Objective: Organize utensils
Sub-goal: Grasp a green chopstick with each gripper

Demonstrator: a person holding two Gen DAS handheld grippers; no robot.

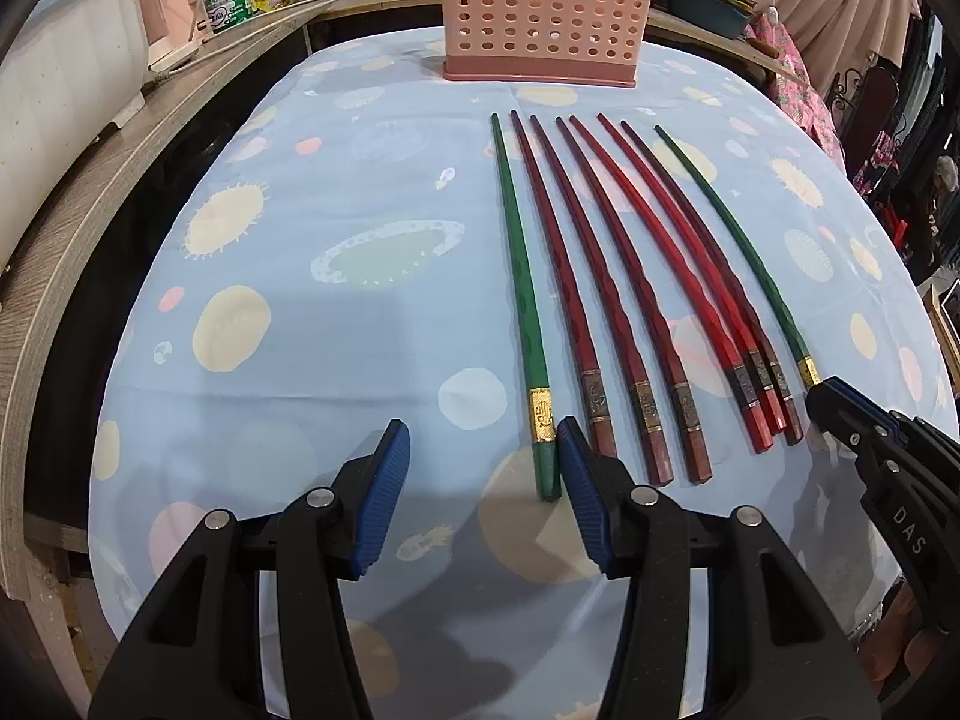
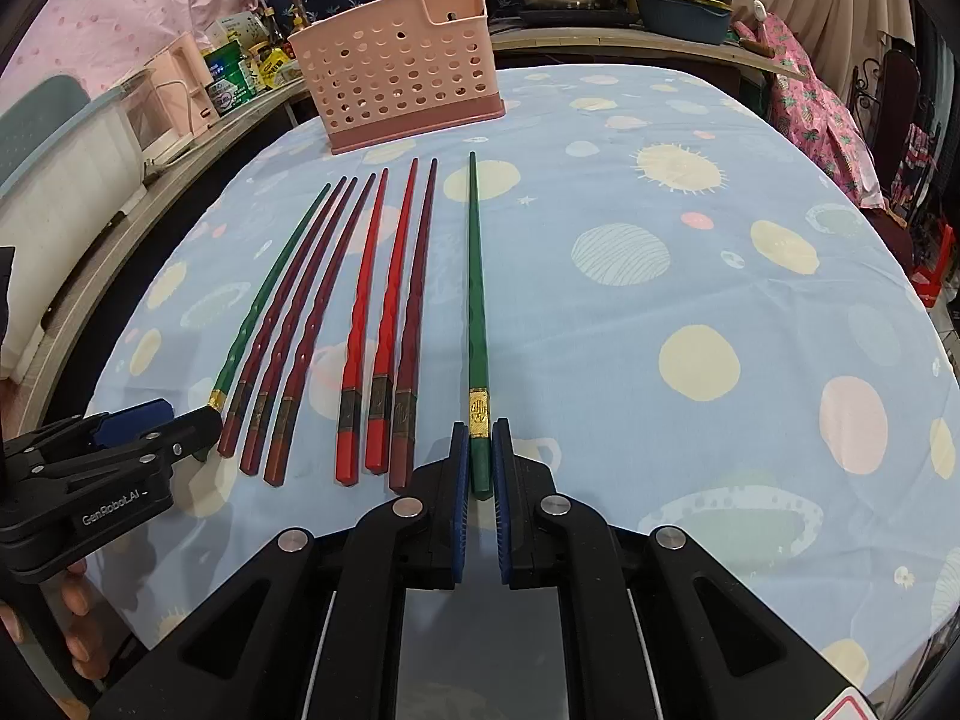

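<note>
Two green chopsticks flank several red and dark-red chopsticks (image 1: 600,276) (image 2: 360,312) laid in a row on the blue tablecloth. My left gripper (image 1: 480,432) (image 2: 180,414) stands open over the butt end of the left green chopstick (image 1: 519,276) (image 2: 264,300), which lies between the jaws close to the right pad (image 1: 579,480). My right gripper (image 2: 480,429) (image 1: 825,396) is shut on the butt end of the right green chopstick (image 2: 477,300) (image 1: 732,240), just below its gold band. A pink perforated utensil holder (image 1: 540,12) (image 2: 396,78) stands upright at the table's far side.
A wooden counter (image 1: 120,180) runs along the left with a white bin (image 1: 60,90), a pink kettle and bottles. Pots and a blue dish (image 2: 684,15) sit behind the holder. The tablecloth (image 2: 720,240) spreads to the right. A hand (image 2: 78,600) holds the left gripper.
</note>
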